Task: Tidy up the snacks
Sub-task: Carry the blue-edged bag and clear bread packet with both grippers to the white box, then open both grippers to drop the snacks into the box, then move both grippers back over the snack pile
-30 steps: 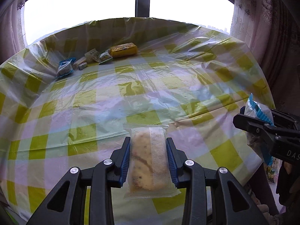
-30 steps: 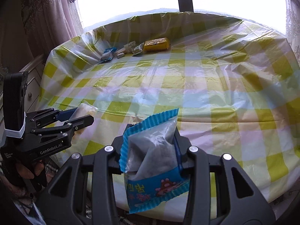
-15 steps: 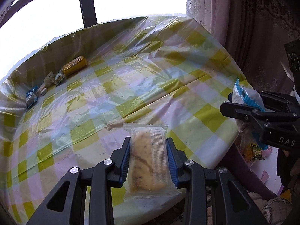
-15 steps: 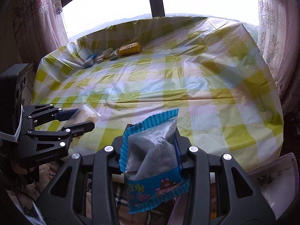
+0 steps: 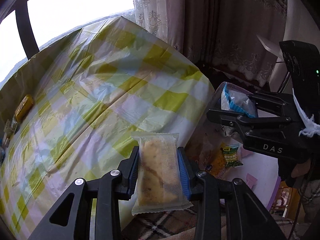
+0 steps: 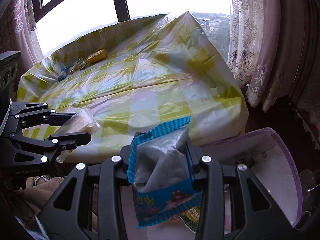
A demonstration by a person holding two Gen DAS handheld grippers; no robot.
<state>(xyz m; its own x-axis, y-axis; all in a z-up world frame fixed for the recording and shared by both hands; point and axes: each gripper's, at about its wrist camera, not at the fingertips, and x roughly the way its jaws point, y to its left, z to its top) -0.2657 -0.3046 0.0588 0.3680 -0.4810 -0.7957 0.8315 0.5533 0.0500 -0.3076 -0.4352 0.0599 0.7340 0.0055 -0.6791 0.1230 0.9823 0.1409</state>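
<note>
Left tool (image 5: 158, 167) clamped a cake packet (image 5: 159, 175); right tool (image 6: 160, 160) clamped a blue packet (image 6: 163, 172) above the bin (image 6: 288, 160). Risk: packets missing it.

we note the table cover (image 6: 140, 92) is thin glossy plastic film, creased and catching glare. the cake wrapper (image 5: 160, 172) is frosted, semi-clear plastic with crimped ends. the blue snack packet (image 6: 160, 172) is shiny printed foil-like plastic, ruffled at its edge. both the left gripper (image 5: 159, 172) and right gripper (image 6: 162, 160) look like matt black plastic with bright metal screw heads. the curtains (image 6: 260, 60) are lace cloth. the bin (image 6: 288, 160) looks like smooth lilac plastic.
</note>
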